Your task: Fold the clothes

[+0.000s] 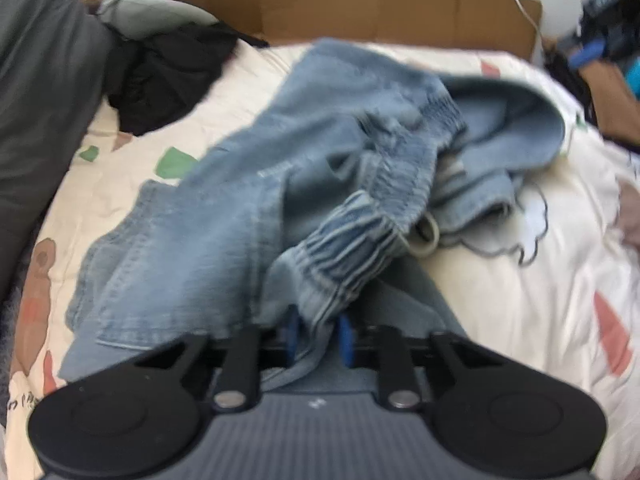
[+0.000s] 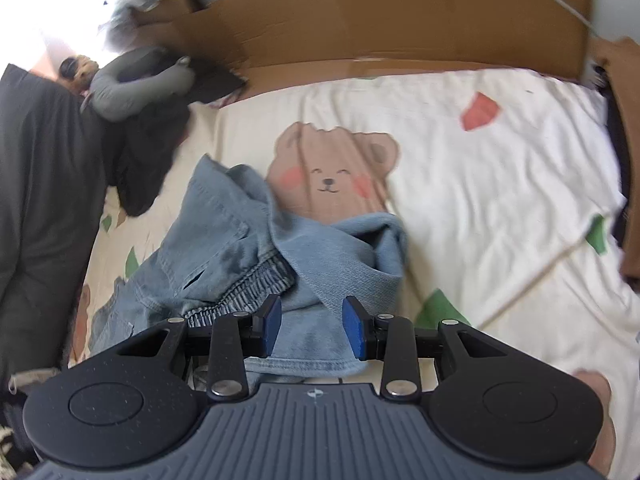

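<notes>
Across the middle of both frames lie the jeans [image 1: 248,184], pale denim crumpled in a heap on the bedspread [image 1: 500,280], one leg running toward the lower left of the left view and the elastic waistband [image 1: 352,236] bunched at centre. My left gripper [image 1: 318,338] has its blue pads closed nearly together on a fold of that waistband, so I have the cloth pinched there. My right gripper [image 2: 312,326] stands well open, pads apart over a loose flap of denim at lower centre, gripping nothing. I judge the fabric soft but fairly heavy and limp; it will sag and drag rather than hold a shape, and it should not slip easily. The gathered waistband looks the firmest place to hold, so the right side wants a matching bite along it, or at a hem. Only the left view shows a pale ring [image 1: 426,236] tucked by the waistband and the hem at lower left. Only the right view shows the bear print [image 2: 332,172] just beyond the heap and the clear spread to the right. Both show dark clothes [image 1: 168,76] at upper left and cardboard [image 2: 400,20] along the top.
</notes>
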Demonstrator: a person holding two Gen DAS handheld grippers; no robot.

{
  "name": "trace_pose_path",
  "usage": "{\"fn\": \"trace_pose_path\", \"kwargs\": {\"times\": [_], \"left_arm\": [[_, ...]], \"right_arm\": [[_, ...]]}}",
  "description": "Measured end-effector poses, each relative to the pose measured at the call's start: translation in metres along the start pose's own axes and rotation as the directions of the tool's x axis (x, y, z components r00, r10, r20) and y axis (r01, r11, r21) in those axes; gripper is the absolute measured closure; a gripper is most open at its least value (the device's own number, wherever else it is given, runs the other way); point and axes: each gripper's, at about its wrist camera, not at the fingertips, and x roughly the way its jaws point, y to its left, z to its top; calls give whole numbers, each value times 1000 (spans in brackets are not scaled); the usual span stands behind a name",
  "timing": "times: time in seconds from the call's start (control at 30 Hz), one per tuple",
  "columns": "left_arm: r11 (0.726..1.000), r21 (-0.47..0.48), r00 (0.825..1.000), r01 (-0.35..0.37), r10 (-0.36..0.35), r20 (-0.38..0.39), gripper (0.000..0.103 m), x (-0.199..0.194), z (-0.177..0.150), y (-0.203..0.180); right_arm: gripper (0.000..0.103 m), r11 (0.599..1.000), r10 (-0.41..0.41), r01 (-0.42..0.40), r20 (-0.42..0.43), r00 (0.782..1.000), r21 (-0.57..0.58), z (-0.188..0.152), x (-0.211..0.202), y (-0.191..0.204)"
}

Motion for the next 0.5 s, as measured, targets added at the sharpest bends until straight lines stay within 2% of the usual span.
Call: {"fn": "trace_pose_path", "kwargs": {"times": [0.1, 0.27, 0.5], "left_arm": [[997, -70, 998, 37, -34, 44, 94, -7, 6, 16], [992, -120, 997, 42, -35, 64, 94, 5, 12, 25], [994, -108, 999, 24, -21, 33, 89, 25, 12, 27]], "right_arm": [[62, 997, 29, -29, 3, 1000, -76, 7, 15, 10], [62, 978, 69, -72, -24, 997, -195, 20, 52, 20], [62, 941, 126, -161, -134, 983, -297, 36, 104, 34]]}}
